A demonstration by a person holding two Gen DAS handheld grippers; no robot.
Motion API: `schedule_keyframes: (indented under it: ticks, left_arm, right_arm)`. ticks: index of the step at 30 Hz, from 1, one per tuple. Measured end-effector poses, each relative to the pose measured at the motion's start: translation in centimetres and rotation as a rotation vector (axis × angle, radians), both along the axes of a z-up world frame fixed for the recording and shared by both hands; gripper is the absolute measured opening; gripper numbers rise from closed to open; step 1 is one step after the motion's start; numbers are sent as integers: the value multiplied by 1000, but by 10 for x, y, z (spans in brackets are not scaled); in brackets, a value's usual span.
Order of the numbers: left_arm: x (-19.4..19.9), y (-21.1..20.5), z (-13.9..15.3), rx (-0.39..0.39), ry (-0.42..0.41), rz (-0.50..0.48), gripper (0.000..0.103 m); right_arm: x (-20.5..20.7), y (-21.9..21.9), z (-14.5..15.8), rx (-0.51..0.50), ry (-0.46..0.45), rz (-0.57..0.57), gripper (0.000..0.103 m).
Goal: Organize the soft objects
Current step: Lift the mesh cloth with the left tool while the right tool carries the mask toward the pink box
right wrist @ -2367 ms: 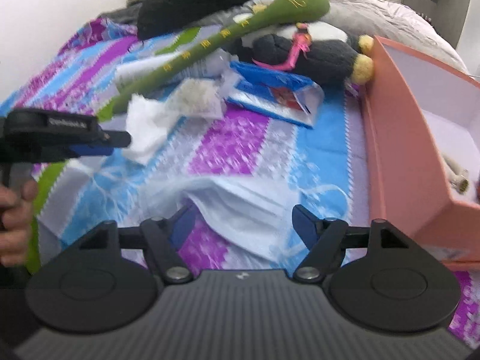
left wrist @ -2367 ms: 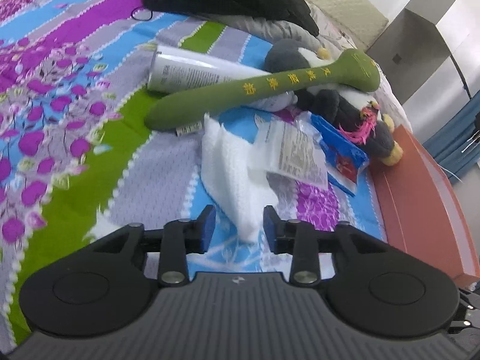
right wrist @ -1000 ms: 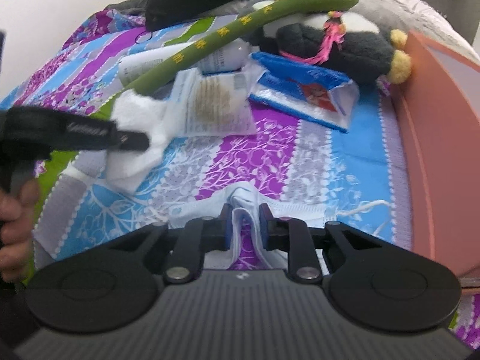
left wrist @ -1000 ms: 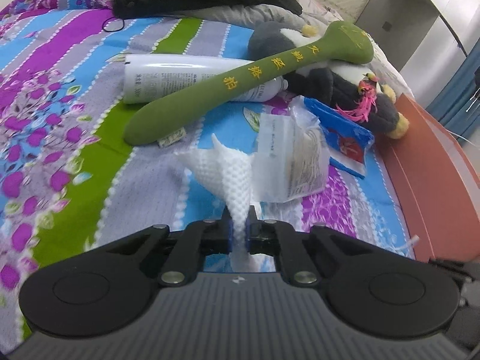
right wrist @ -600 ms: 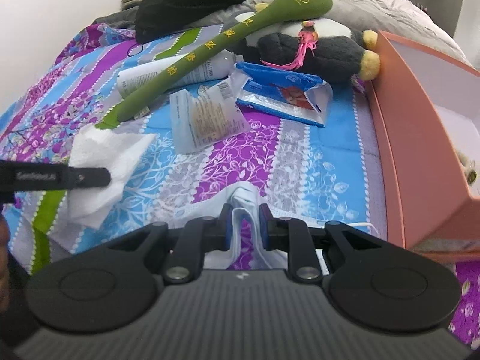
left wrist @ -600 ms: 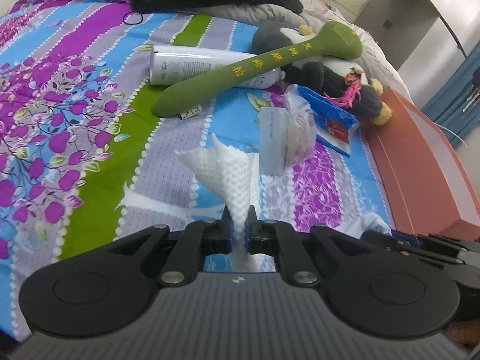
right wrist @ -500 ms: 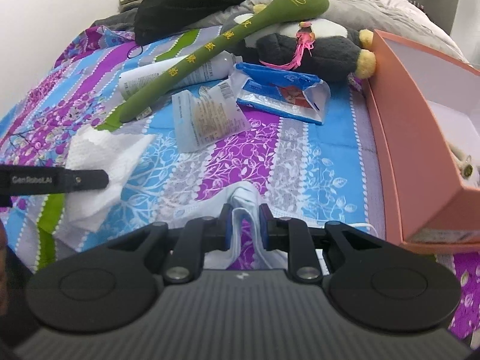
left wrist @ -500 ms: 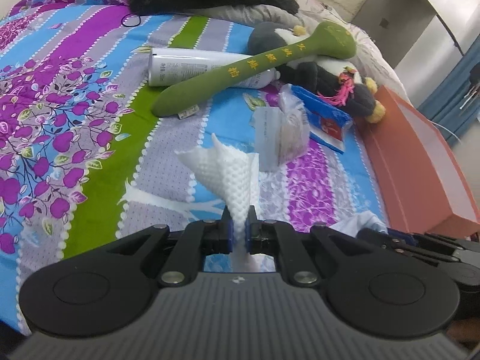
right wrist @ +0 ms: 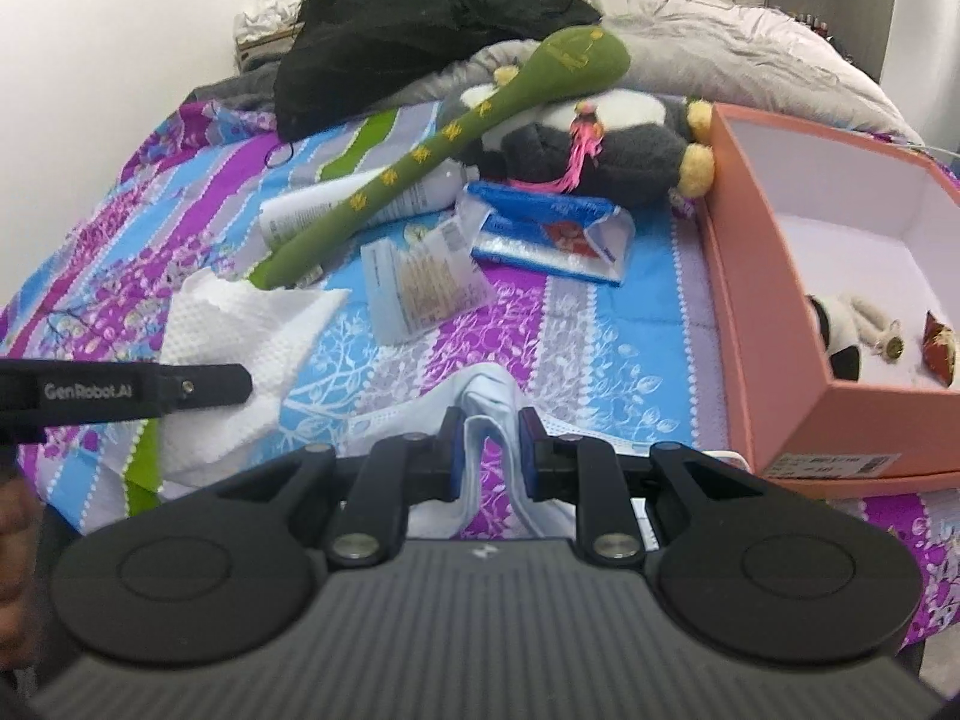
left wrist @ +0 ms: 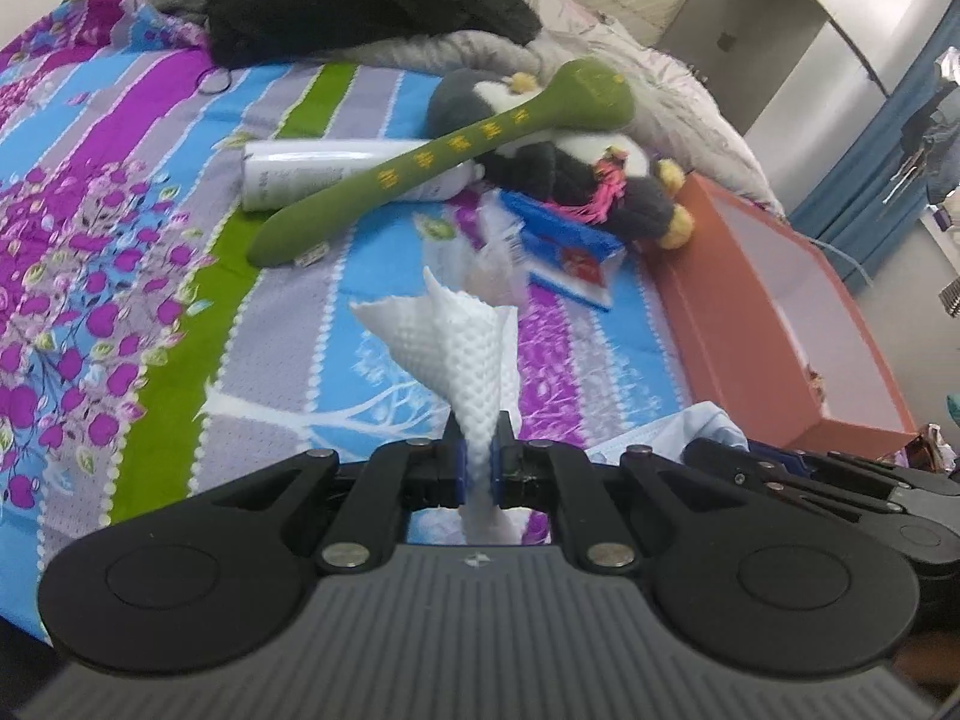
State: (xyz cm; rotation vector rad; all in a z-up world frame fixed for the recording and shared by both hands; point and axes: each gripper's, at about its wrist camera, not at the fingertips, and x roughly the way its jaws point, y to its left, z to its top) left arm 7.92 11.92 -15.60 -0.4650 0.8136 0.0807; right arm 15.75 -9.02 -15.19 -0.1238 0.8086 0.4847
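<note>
Both claws angled down over bed: left claw (left wrist: pixel 478 468) pinching white tissue (left wrist: pixel 459 348), right claw (right wrist: pixel 491 450) pinching face mask (right wrist: pixel 480 402).

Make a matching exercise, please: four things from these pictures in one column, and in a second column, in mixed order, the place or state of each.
Things:
1. white cloth
2. face mask
3. green mallet
4. small panda

Places or states:
A. lies inside the pink box
B. pinched in the left gripper
C. lies across the white bottle and the big plush
D. pinched in the right gripper

Pairs: 1-B, 2-D, 3-C, 4-A
</note>
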Motion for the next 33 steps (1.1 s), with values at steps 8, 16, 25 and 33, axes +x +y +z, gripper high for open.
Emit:
schedule_keyframes:
  ticks: [8, 16, 25, 33]
  left_arm:
    - [21, -22, 45, 9, -76, -42, 9]
    - [52, -49, 94, 29, -168, -83, 9]
    - [98, -91, 149, 56, -282, -141, 9]
    - [159, -153, 162, 52, -284, -254, 9]
  right_arm:
    - [9, -15, 37, 43, -63, -9, 23]
    - [28, -32, 85, 91, -160, -12, 23]
    - [54, -71, 136, 132, -286, -53, 23]
    - [88, -124, 148, 119, -341, -142, 23]
